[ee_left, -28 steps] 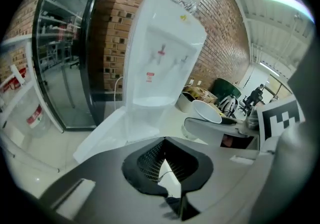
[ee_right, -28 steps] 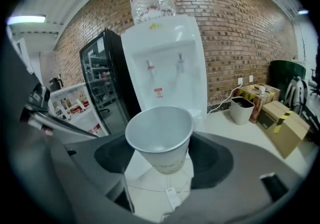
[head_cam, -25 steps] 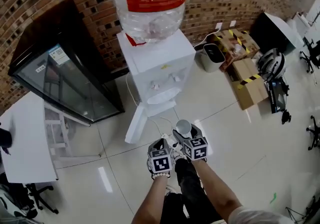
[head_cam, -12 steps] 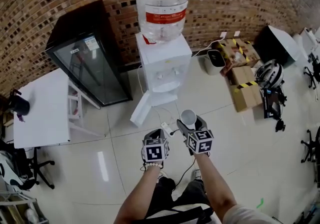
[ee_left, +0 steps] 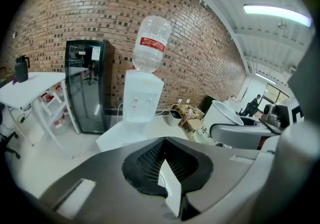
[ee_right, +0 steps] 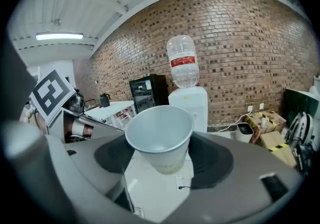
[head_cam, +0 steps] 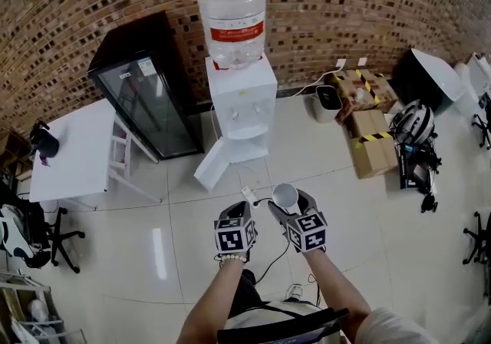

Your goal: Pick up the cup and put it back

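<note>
Pickup looks done: the right hand-held gripper (head_cam: 288, 207) clamps the cup (ee_right: 160, 135) in the air, the left hand-held gripper (head_cam: 241, 212) beside it closed and empty; putting it back remains.

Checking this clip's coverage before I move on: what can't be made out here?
Head view: print on water bottle label, too small.
Head view: dispenser taps, too small.
Right gripper view: where jaws meet cup, hidden by cup's wall.
Left gripper view: distant person, too small.

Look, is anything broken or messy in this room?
Yes. The white panel at the foot of the water dispenser is open or has come off, slanting down to the floor. The cup looks empty, and no spill shows.
</note>
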`<state>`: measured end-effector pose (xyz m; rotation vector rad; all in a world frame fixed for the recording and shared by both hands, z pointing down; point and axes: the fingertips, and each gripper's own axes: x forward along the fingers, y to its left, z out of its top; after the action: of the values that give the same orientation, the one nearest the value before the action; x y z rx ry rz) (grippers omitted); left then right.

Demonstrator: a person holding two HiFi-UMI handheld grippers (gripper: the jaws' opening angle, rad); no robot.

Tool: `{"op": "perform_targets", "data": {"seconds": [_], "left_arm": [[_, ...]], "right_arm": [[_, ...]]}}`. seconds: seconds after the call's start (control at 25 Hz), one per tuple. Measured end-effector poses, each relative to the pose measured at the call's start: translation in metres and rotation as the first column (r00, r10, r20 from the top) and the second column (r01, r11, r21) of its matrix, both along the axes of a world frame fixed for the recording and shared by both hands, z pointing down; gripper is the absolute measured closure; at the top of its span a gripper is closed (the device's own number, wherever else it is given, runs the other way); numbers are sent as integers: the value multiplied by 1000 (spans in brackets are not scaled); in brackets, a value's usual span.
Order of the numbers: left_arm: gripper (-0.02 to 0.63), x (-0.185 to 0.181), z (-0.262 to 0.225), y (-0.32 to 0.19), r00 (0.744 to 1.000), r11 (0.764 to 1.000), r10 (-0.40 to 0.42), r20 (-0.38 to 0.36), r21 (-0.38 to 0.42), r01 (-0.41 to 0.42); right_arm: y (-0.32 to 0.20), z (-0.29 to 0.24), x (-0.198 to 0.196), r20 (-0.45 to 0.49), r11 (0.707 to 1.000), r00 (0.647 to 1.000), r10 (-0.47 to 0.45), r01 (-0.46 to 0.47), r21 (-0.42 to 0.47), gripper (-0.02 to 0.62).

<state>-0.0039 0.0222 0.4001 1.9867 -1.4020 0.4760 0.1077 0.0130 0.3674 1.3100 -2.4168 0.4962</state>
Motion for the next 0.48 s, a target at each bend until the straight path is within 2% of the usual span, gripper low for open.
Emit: {"op": "perform_targets", "data": {"seconds": [0.2,0.32,0.48], "left_arm": [[604,43,-25,42,997,996,-62,-43,54,65],[604,71,-42,64,996,994,-66,-62,87,71],[604,91,-68,84,997,989,-49,-65,133,58]], "right_arm": [[53,-27,63,0,999,1000,-21,21,34,255],[81,-43,99,18,999,1000,-15,14,52,255],[107,-68,121,53,997,999,-6,1,83,255]]}}
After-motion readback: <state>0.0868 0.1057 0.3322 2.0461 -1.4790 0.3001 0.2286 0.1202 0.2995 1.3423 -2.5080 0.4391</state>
